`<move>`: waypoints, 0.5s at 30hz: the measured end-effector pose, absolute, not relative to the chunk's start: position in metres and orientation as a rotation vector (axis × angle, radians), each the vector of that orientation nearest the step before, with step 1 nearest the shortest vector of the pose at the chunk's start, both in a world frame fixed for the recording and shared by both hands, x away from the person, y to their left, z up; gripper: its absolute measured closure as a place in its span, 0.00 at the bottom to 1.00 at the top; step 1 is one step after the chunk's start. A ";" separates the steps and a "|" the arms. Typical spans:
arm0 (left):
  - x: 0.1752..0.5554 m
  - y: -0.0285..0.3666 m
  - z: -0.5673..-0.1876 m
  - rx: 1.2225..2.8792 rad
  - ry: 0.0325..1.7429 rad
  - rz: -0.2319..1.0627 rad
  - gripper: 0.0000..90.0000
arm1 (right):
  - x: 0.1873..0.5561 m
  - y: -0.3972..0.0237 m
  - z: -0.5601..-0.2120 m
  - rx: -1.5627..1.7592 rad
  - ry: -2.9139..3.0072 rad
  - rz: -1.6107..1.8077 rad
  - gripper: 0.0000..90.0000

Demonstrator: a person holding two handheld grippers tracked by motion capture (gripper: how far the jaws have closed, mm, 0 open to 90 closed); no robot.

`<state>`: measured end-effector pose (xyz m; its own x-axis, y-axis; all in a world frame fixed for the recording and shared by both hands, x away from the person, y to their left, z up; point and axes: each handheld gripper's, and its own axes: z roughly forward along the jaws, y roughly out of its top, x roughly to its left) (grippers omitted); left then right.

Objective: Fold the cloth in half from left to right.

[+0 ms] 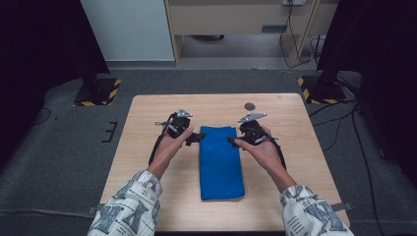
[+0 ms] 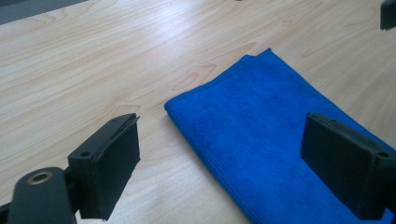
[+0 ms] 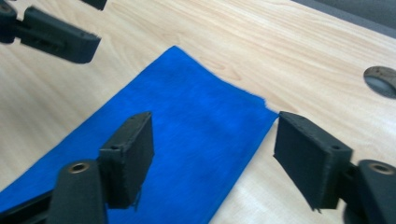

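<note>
A folded blue cloth lies on the wooden table between both grippers. The left gripper gapes wide over its far left corner, holding nothing; the right gripper likewise straddles the far right corner, empty.

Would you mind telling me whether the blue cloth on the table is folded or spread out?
Folded. The blue cloth lies as a narrow flat strip, and the left gripper view shows stacked layers at its corner.

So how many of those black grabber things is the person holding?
2. The left hand-held gripper is at the blue cloth's far left corner; the right hand-held gripper is at its far right corner. Both are open.
</note>
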<state>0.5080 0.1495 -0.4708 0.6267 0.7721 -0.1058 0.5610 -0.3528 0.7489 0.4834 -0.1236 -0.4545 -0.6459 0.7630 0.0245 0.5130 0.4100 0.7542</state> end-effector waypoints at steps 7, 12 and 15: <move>0.517 0.145 -0.485 2.081 1.042 0.339 0.14 | 0.511 -0.127 -0.462 1.123 2.342 1.066 0.38; 0.522 0.144 -0.491 2.075 1.061 0.342 0.15 | 0.523 -0.127 -0.467 1.154 2.333 1.082 0.38; 0.526 0.143 -0.495 2.085 1.064 0.340 0.15 | 0.529 -0.124 -0.469 1.133 2.353 1.061 0.37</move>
